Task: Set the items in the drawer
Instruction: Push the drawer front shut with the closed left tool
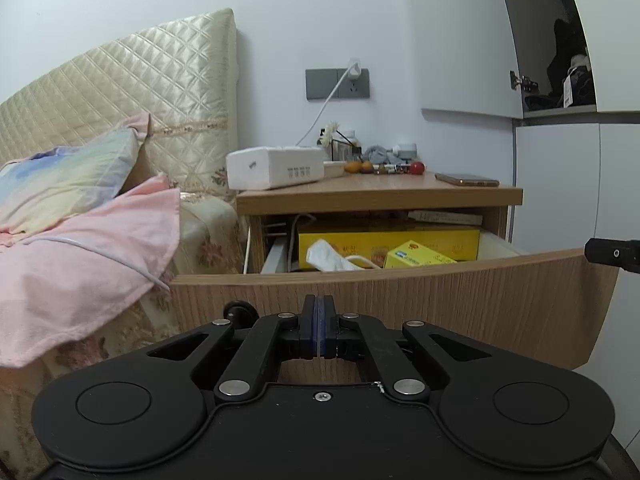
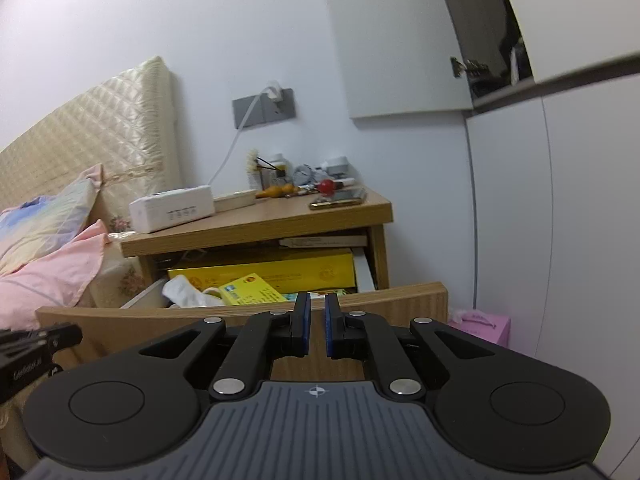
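1. At the left of the frame, a bed point(image 1: 100, 216) with a pink cloth point(image 1: 88, 252) is seen beside the desk point(image 1: 376, 194).
2. At lower centre, the left hand-held gripper point(image 1: 319, 308) is held with pads pressed together, nothing between them.
3. The drawer point(image 1: 400, 280) is pulled out, apparently for access; a yellow box point(image 1: 388, 242) and a smaller yellow box point(image 1: 416, 258) lie inside.
4. A white box point(image 1: 274, 168) and a phone point(image 1: 466, 179) rest on the desk.
5. The right hand-held gripper point(image 2: 316, 306) is held narrowly parted, empty, before the drawer.

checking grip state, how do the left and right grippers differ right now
The left gripper has its blue pads pressed together; the right gripper shows a narrow gap between them. The left sits lower against the drawer front; the right reaches its top edge. Both are empty and face the open drawer.
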{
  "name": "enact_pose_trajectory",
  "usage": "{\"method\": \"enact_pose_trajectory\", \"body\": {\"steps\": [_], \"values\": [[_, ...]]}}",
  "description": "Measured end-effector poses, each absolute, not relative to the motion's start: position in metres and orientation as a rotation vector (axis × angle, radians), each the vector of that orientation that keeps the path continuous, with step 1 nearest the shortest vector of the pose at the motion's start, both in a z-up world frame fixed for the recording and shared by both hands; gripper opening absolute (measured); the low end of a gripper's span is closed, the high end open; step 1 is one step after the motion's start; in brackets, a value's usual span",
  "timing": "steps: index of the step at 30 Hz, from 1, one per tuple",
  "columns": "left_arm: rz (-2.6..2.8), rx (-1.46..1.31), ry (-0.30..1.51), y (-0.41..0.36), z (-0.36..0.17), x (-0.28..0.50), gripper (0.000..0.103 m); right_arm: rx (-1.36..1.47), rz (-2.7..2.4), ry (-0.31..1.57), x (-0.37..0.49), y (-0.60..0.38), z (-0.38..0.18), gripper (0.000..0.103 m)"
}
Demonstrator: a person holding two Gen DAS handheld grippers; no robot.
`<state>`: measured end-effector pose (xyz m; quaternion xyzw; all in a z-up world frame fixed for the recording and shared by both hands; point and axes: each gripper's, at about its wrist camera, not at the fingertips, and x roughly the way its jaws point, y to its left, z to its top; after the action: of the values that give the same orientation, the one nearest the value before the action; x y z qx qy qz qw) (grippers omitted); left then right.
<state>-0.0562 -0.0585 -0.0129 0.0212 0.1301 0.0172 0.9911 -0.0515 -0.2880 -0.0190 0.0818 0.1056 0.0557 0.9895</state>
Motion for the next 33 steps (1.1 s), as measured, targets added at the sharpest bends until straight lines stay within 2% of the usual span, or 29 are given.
{"method": "enact_pose_trajectory", "body": {"steps": [15,33], "values": [[0.069,0.067,0.244,-0.070,-0.017,-0.044,0.000,0.125,0.085,0.214,-0.037,-0.283,-0.017,0.008],[0.117,0.110,0.219,-0.080,-0.022,0.010,0.000,0.079,0.026,0.157,0.032,-0.265,-0.016,0.010]]}}
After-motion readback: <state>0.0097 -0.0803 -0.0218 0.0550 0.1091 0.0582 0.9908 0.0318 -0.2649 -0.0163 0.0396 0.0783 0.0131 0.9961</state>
